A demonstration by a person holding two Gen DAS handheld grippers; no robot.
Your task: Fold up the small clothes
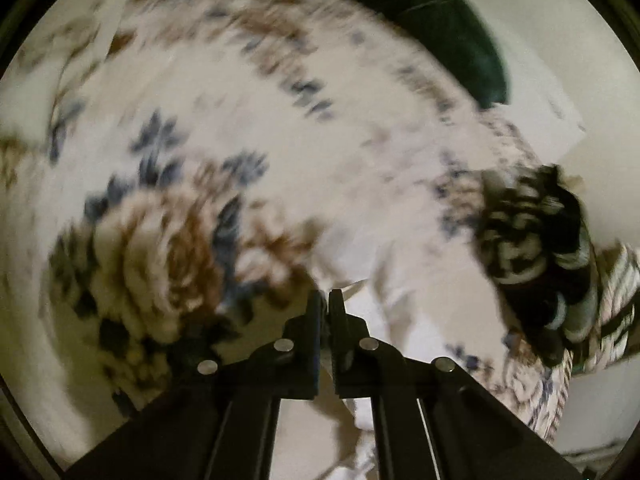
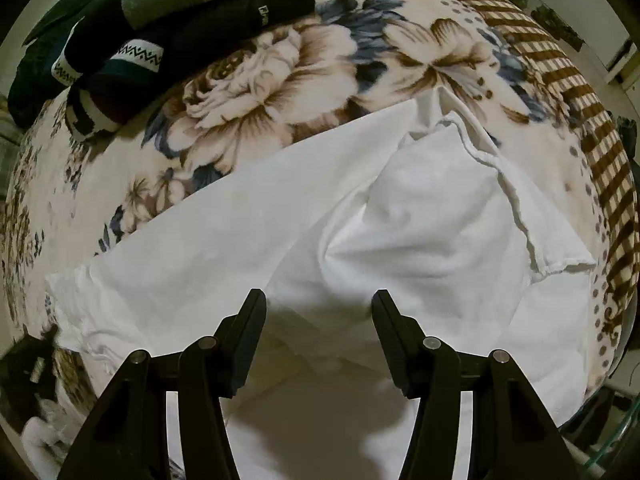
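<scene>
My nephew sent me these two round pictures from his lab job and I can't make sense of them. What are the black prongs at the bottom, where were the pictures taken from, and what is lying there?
There is no robot here: a person holds a two-fingered gripper in each hand, and each carries a wide-angle camera looking along its fingers. That is why the pictures are round and bulging.

The blurred picture is from the left gripper. Its fingers are nearly together, and white fabric shows right at them, so it seems pinched on the white garment, though blur leaves some doubt.

The sharp picture is from the right gripper, open and holding nothing, just above the same white garment, which lies partly folded on a flowered blanket. At the upper left sits a pile of dark clothes.
</scene>
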